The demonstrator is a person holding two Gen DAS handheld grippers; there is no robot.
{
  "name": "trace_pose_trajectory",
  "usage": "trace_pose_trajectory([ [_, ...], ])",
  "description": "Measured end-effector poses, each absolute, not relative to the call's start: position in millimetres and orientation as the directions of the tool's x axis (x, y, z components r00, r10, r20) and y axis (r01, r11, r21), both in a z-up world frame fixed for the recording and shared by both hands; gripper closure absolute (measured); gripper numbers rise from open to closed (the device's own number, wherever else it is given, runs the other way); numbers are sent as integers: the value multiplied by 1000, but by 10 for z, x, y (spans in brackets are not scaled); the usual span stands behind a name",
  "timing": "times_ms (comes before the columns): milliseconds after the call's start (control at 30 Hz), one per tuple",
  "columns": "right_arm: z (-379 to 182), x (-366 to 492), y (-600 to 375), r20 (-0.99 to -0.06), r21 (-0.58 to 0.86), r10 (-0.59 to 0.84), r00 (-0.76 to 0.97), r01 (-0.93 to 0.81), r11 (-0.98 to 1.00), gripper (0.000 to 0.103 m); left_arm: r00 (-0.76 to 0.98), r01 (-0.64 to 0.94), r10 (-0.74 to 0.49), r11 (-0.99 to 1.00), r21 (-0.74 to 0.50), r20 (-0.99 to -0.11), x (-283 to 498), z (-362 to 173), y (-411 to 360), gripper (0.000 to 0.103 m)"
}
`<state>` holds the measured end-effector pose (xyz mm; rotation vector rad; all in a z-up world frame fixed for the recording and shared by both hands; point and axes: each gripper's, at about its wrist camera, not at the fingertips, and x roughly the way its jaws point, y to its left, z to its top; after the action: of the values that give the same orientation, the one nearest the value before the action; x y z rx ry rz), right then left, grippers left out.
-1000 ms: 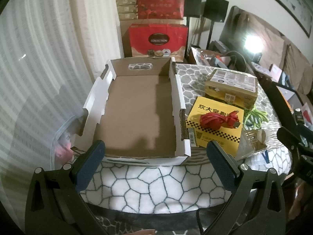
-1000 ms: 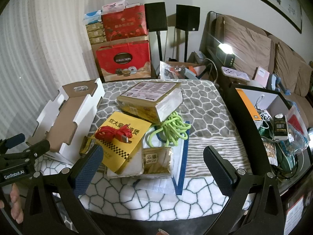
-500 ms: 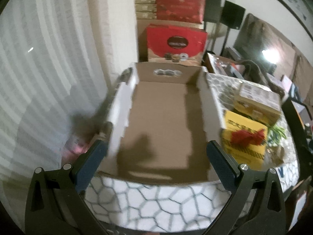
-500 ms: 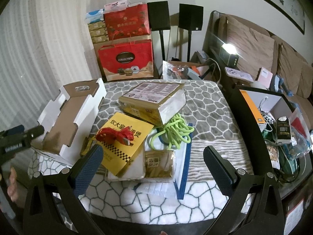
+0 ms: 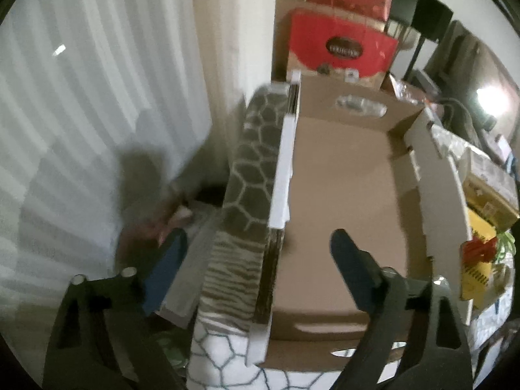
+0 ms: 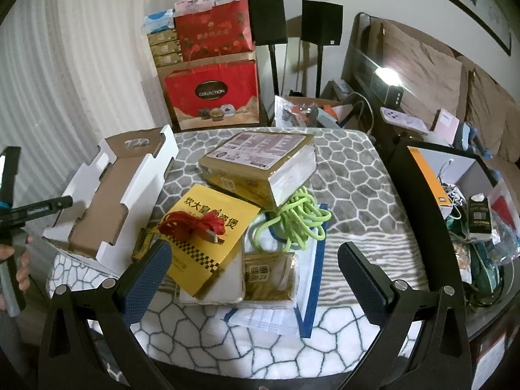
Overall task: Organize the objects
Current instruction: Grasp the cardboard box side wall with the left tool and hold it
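At the far left of the right wrist view a hand (image 6: 14, 260) holds the left tool (image 5: 256, 253), beside the left edge of the bench (image 6: 351, 175) with its honeycomb-pattern cover. In the left wrist view this tool straddles the left wall of the empty cardboard tray (image 5: 344, 201); its jaws have just been closing, with the wall between them, but the pads stand apart from it on both sides. The tray sits at the left end of the bench. Right of it lies a yellow booklet (image 6: 208, 234) with a bundled red cable (image 6: 191, 224) on top. Behind the booklet is a flat gold box (image 6: 260, 165), and a coiled green cable (image 6: 299, 217) touches its front edge. In front of that cable lies a small gold packet (image 6: 269, 276). The right tool (image 6: 253, 273) hangs over the near edge of the bench, jaws wide and with nothing in them
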<state>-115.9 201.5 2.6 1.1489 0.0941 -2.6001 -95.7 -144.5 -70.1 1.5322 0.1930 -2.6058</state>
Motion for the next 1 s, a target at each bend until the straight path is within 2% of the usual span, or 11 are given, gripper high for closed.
trace_pose_trajectory([
  [100, -9, -1183, 2009, -738, 52, -236, -632, 294, -954, 0, -451, 145, 3, -987, -76, -893, -973, -823, -1462, 35],
  [167, -32, -1202, 2012, -743, 52, -233, -628, 293, -955, 0, -434, 137, -2, -989, -64, -901, -971, -883, -1451, 51],
  [267, -54, -1223, 2018, -747, 59, -236, -622, 292, -955, 0, -415, 132, -7, -990, -52, -910, -972, -958, -1452, 67],
  [333, -62, -1235, 2023, -749, 65, -242, -617, 295, -953, 0, -410, 117, 17, -991, -71, -912, -965, -985, -1445, 73],
  [467, -56, -1254, 2037, -745, 100, -281, -604, 315, -944, 1, -402, 64, 77, -992, -112, -912, -974, -981, -1413, 92],
  [567, -33, -1275, 2030, -741, 86, -274, -613, 318, -944, 1, -398, 18, 59, -997, -72, -915, -956, -971, -1373, 93],
  [700, -17, -1311, 2036, -742, 86, -278, -610, 324, -942, 1, -387, -6, 77, -997, -81, -919, -896, -954, -1395, 93],
  [1000, -67, -1505, 1876, -758, 103, -341, -556, 415, -904, 11, -384, -52, 102, -995, -89, -918, -652, -931, -1384, 93],
])
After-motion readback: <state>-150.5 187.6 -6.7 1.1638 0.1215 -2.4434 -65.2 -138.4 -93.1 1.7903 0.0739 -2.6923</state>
